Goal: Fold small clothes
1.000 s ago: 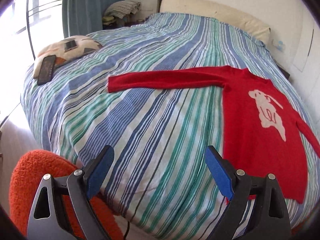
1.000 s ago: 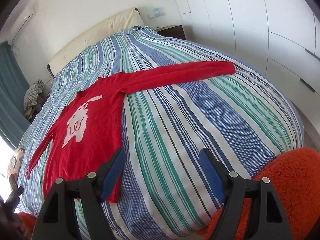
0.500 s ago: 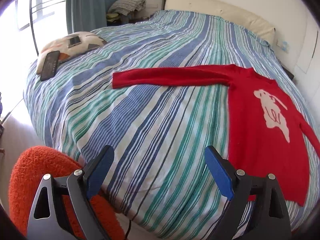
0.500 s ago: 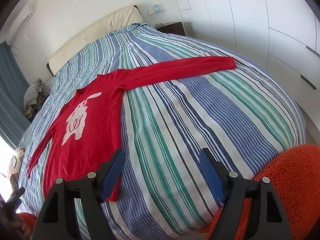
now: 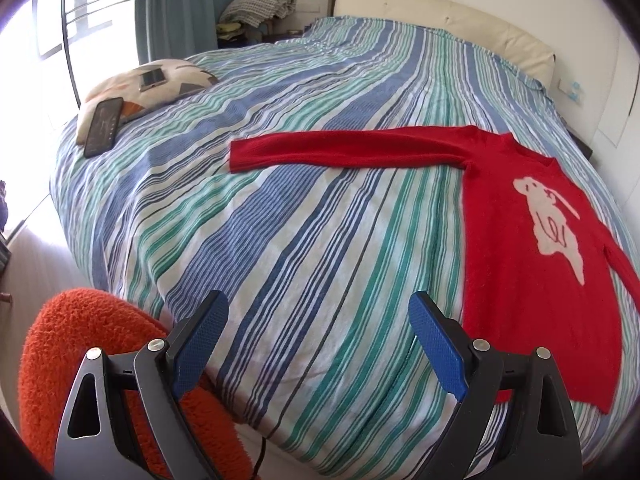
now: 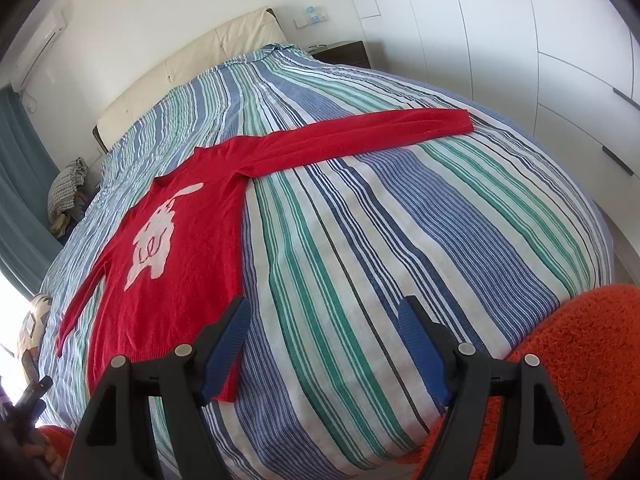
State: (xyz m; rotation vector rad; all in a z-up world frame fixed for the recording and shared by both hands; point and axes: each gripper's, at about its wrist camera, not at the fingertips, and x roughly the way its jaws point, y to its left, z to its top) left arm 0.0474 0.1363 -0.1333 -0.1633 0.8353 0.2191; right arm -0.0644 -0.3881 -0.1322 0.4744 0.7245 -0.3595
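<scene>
Sweater (image 5: 520, 240): red knit, the task's garment, lying flat and face up on the bed, a pale rabbit figure (image 5: 550, 226) on its chest; unfolded, one sleeve (image 5: 344, 150) stretched straight out across the cover, the other sleeve (image 6: 84, 292) angled down beside the body; hem toward the near edge of the mattress.
Bed (image 5: 304, 216): by far the biggest thing in view, covered in blue, green and white stripes, with a cream padded headboard (image 5: 444, 20) at the far end.
Wardrobe (image 6: 560, 60): white doors along the wall in the right wrist view.
Curtain (image 5: 188, 4): blue, beside the bright window.
Orange fleece (image 5: 80, 344): fuzzy, at the near edge below the mattress.
Cushion (image 5: 148, 88): patterned, at the window-side corner of the bed, with a dark phone (image 5: 103, 126) leaning on it.
Left gripper (image 5: 316, 320): jaws wide apart, nothing between the blue pads, hanging over bare striped cover, near the sweater's hem.
Right gripper (image 6: 324, 324): jaws wide apart, holding nothing, over the cover just beside the sweater's hem corner.
</scene>
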